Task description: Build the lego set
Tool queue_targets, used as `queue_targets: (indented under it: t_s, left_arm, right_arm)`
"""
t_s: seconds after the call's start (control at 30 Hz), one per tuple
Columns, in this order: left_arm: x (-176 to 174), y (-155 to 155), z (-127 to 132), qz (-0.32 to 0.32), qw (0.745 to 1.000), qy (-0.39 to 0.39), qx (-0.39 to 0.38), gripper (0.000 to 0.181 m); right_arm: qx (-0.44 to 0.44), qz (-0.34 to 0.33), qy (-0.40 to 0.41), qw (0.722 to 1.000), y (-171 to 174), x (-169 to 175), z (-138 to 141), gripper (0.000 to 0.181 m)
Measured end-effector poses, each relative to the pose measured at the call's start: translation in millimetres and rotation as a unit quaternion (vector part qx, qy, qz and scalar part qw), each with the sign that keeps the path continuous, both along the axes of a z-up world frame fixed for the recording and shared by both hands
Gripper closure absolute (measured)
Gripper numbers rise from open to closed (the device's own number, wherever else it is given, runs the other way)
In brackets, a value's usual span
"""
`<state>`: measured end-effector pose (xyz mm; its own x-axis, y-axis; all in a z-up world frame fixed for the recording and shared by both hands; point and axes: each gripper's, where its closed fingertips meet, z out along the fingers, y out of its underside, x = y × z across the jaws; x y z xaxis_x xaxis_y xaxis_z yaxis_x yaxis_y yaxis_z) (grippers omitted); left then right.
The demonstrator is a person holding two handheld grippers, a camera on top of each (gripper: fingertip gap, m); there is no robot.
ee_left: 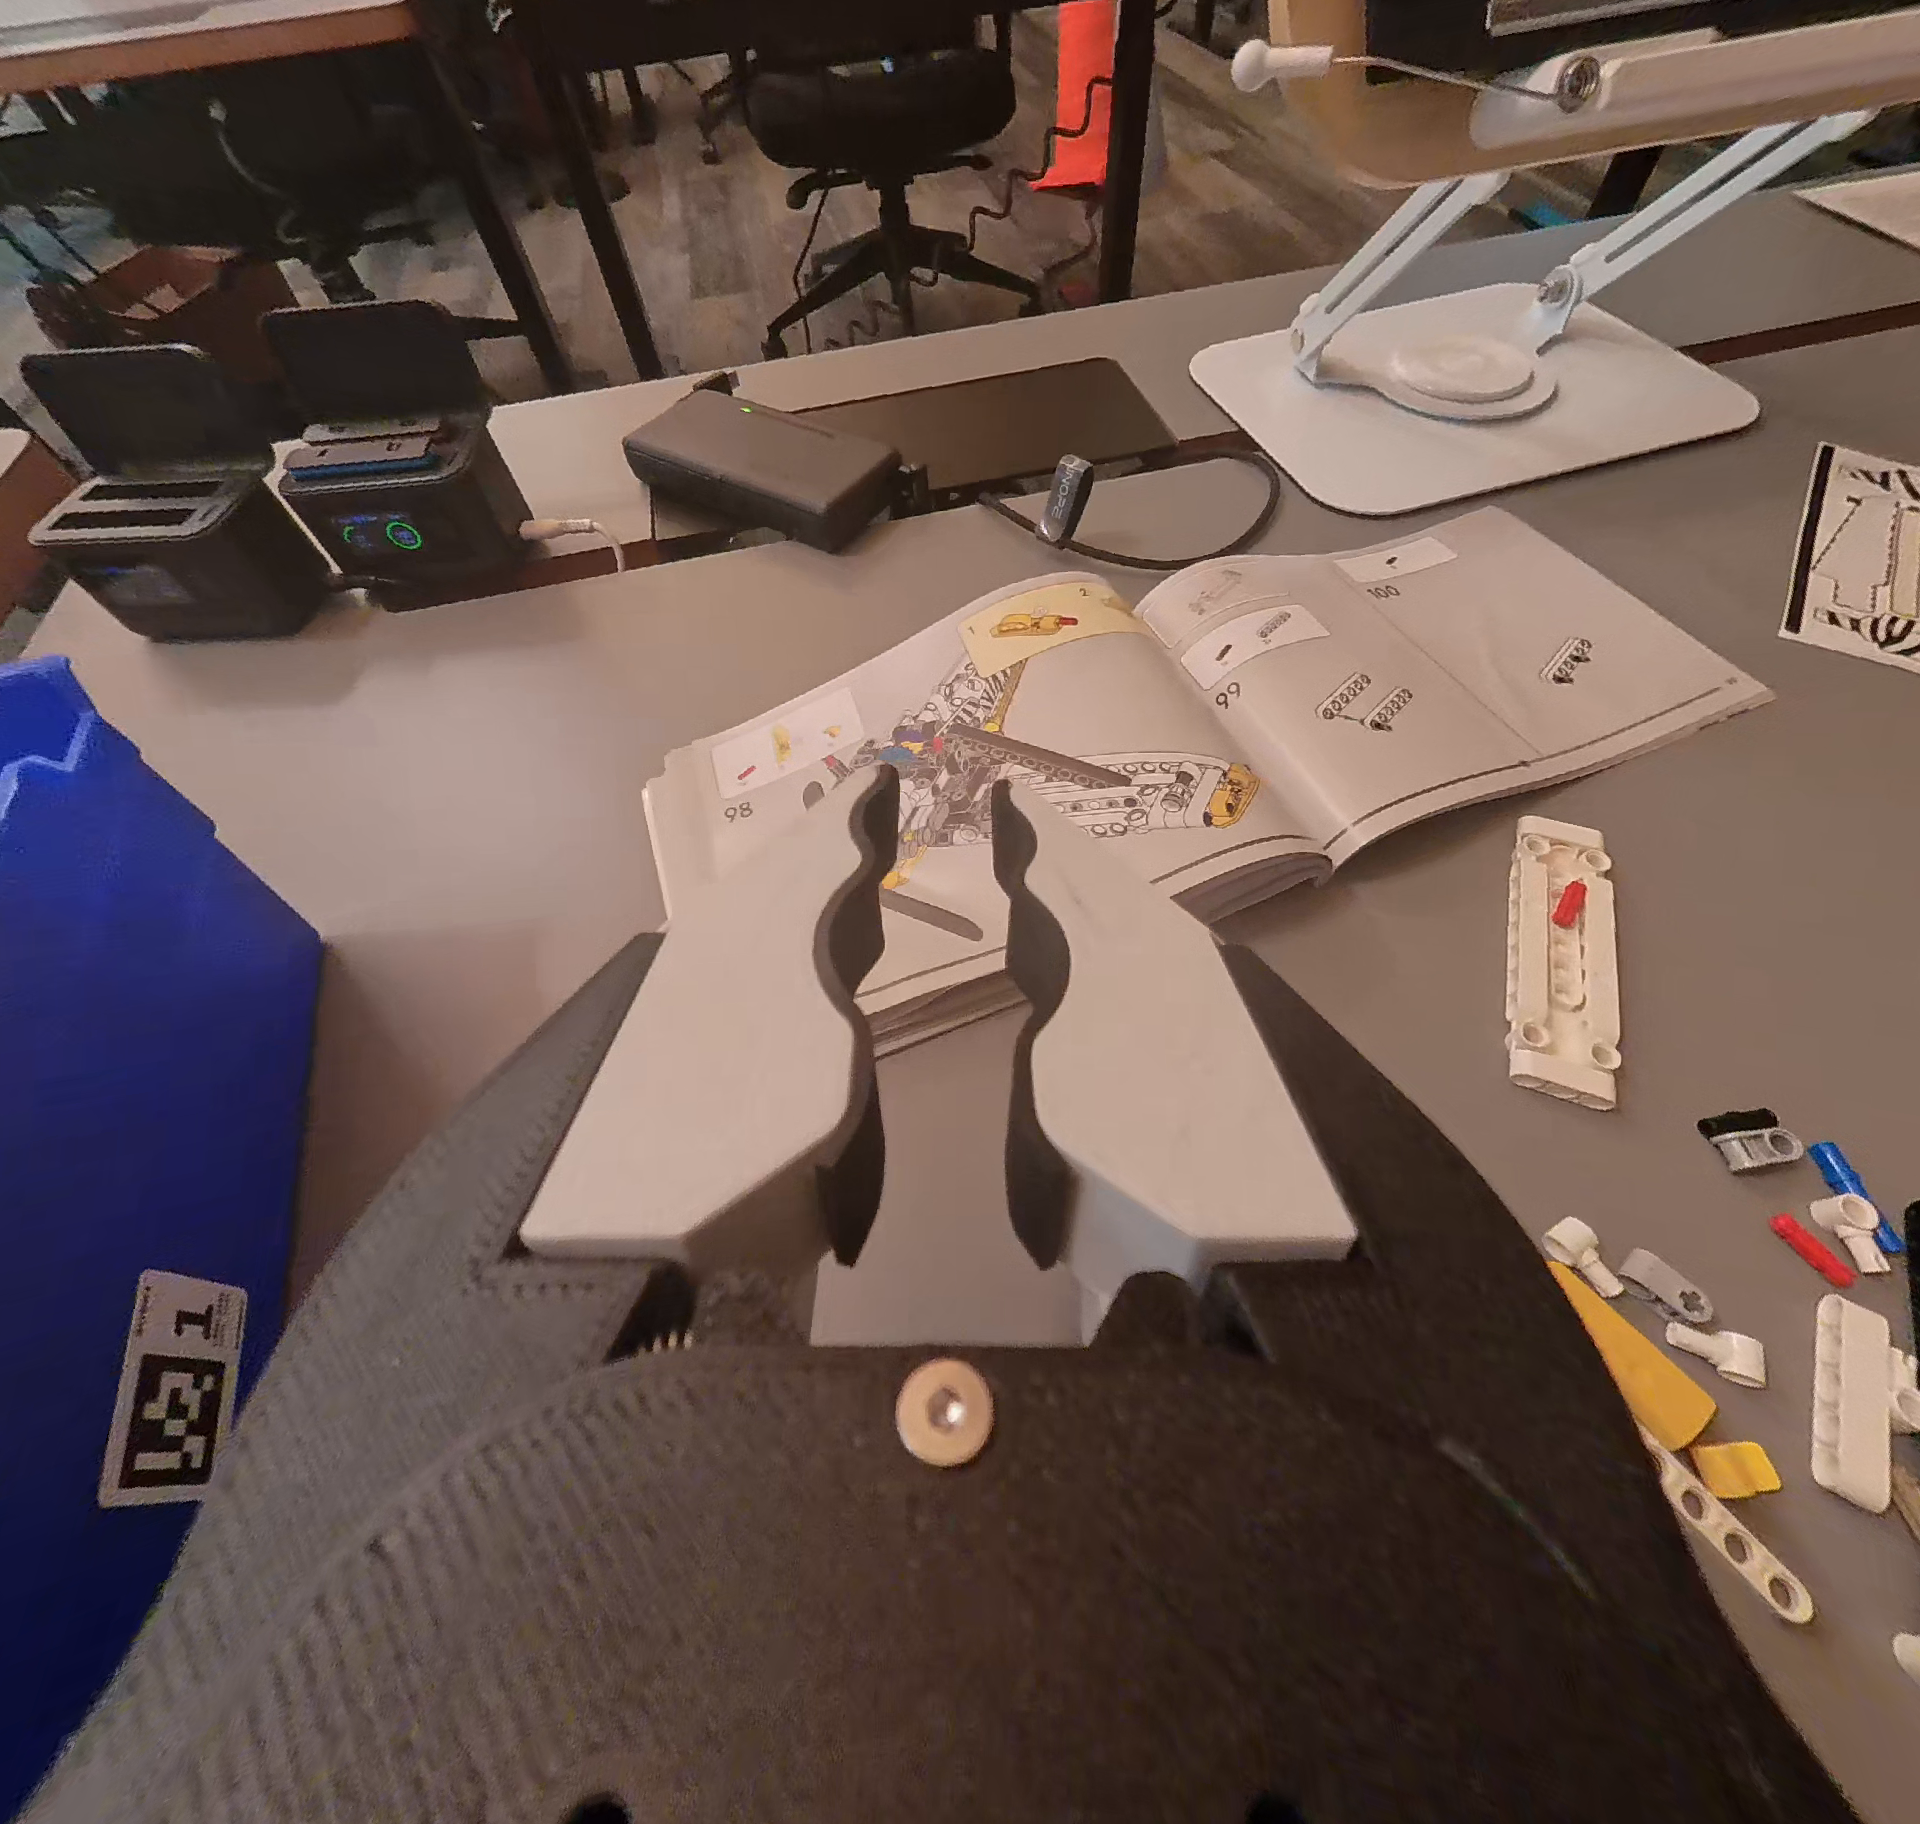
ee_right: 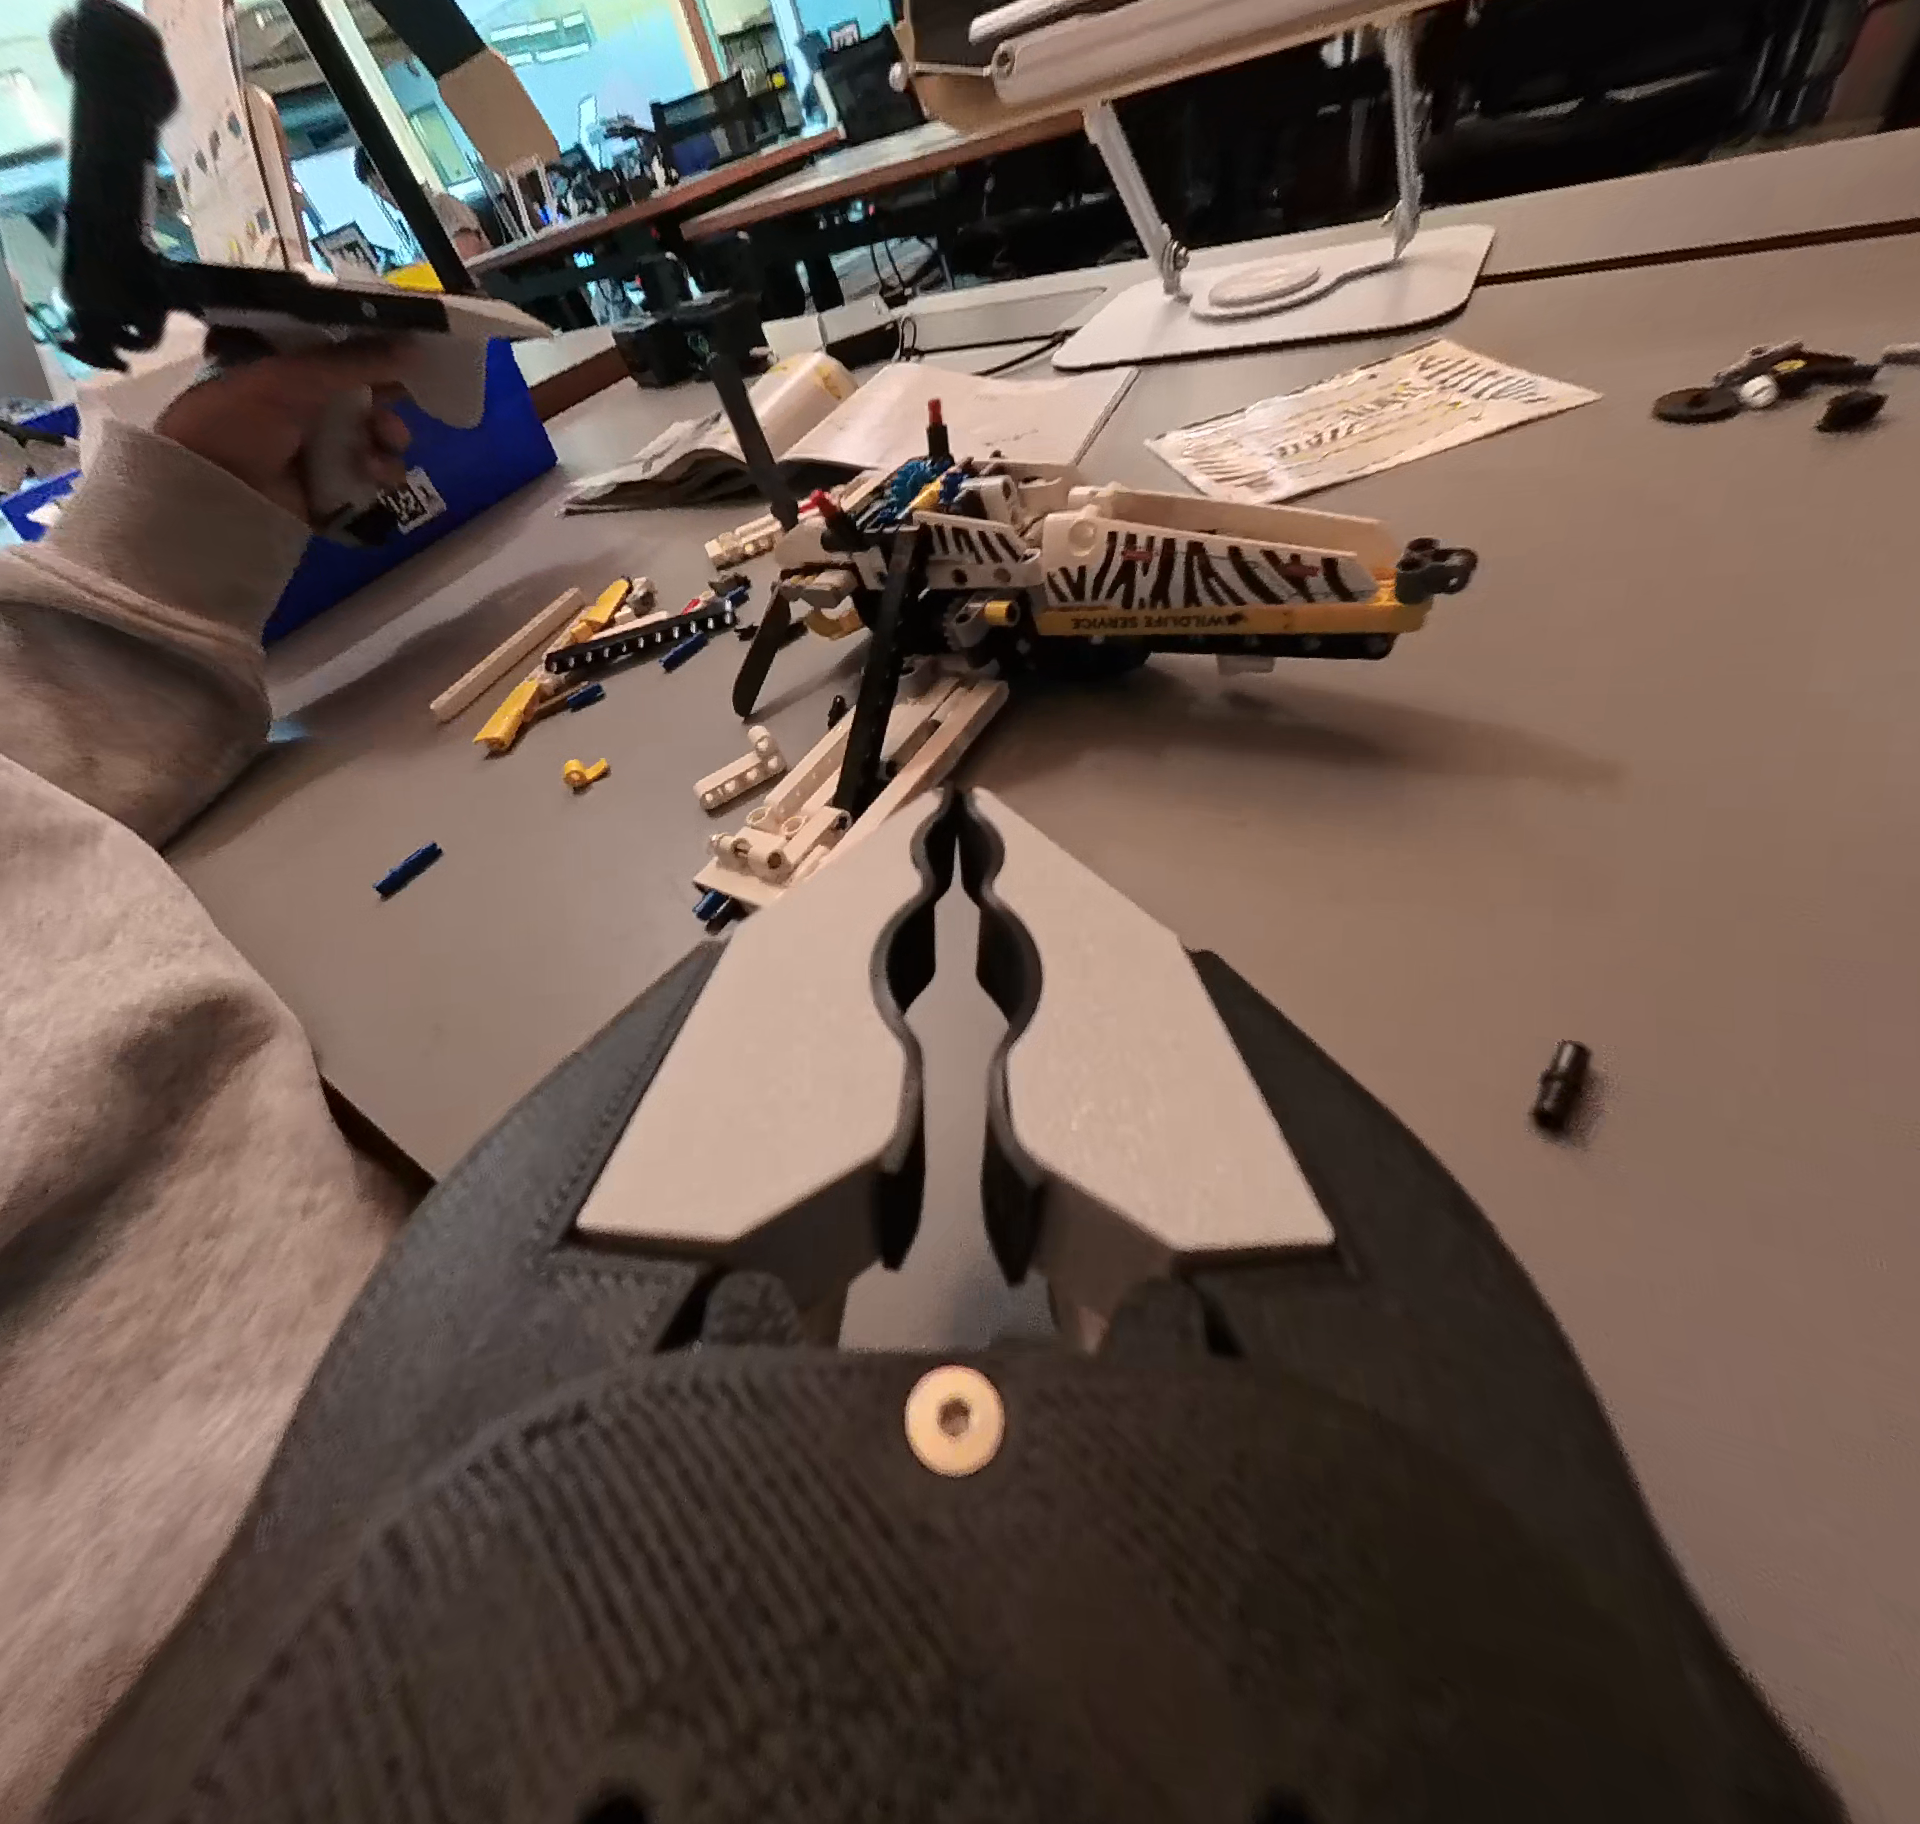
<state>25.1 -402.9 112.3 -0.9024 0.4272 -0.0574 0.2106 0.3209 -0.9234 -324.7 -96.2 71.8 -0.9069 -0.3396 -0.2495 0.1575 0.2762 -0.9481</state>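
Note:
A part-built model with zebra-striped white panels and a yellow beam lies on the grey table. A long black beam slopes down from it toward me. My right gripper is shut and empty, its tips just right of that beam's lower end. My left gripper is open and empty, held above the open instruction booklet. It also shows in the right wrist view, raised at the far left in a person's hand. Loose pieces lie left of the model.
A white panel with a red pin and small loose parts lie right of the booklet. A blue bin stands at the left. A sticker sheet, a monitor stand base and a lone black pin are on the table. There is about 45 cm between the tips of the two grippers. My right gripper is the nearer one to the lone black pin: about 11 cm, against 55 cm.

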Motion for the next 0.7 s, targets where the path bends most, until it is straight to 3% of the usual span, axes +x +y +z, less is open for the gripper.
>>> queue_targets:
  t_s: [0.23,0.47,0.7]
  left_arm:
    - [7,0,6,0.003,0.997,0.075,0.015,0.168]
    - [15,3,30,0.001,0.990,0.142,-0.020,0.181]
    - [17,6,39,-0.009,0.984,0.175,-0.028,0.181]
  right_arm:
    - [-0.049,-0.042,-0.029,0.998,4,-13,13,0.181]
    - [-0.054,-0.049,-0.028,0.997,4,-15,14,0.181]
    - [-0.055,-0.051,-0.028,0.997,4,-15,14,0.181]
